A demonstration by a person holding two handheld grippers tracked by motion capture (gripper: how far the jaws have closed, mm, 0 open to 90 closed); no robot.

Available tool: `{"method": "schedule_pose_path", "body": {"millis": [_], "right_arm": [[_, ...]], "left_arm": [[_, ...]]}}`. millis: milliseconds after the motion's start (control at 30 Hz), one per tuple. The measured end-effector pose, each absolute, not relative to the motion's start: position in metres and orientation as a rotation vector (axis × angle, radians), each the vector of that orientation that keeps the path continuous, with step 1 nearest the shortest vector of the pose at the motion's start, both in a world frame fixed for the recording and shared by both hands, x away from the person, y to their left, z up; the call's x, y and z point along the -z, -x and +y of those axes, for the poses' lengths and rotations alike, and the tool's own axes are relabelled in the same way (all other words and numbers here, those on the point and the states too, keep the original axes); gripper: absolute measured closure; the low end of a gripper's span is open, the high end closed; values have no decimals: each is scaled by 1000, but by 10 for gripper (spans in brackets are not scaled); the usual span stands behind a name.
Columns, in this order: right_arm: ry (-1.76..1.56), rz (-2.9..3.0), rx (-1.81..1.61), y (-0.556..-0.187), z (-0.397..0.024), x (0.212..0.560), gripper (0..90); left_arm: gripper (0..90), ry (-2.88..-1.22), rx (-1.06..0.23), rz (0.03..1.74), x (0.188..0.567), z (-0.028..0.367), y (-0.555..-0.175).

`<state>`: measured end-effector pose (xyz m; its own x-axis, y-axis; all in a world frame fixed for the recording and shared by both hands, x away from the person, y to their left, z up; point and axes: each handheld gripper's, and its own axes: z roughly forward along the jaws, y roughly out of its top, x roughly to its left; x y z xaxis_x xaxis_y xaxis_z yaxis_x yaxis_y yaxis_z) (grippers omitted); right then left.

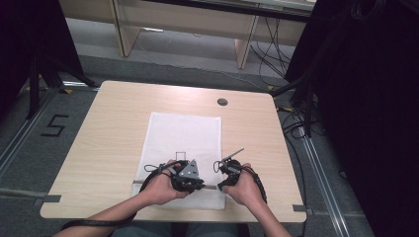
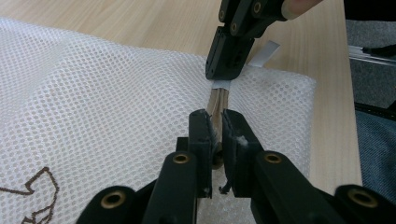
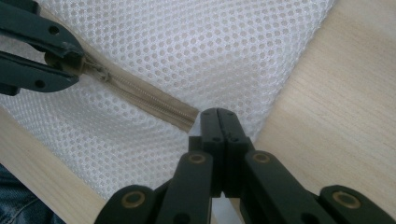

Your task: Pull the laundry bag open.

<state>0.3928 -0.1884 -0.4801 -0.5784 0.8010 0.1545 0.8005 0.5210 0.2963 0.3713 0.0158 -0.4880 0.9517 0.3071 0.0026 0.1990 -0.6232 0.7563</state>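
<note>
A white mesh bag lies flat on the wooden table, and a beige zipper runs along its near edge. My left gripper is shut on the zipper's slider, with the beige tape between its pads. A short way along the zipper, my right gripper is shut on the bag's edge, just past the zipper's end. Both grippers sit close together at the bag's near edge, the left gripper facing the right gripper tip to tip.
A white tag sticks out from the bag's corner beside the right gripper. The bag carries a small brown print. A round cable port sits at the table's far edge. Bare wood flanks the bag on both sides.
</note>
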Motion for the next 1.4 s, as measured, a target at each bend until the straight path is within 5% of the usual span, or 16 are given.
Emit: {"method": "schedule_pose_path", "body": {"millis": [1400], "right_arm": [[-1464, 2739, -527, -392, -188, 480, 900]], "left_arm": [[822, -2244, -149, 368, 486, 26, -370]]}}
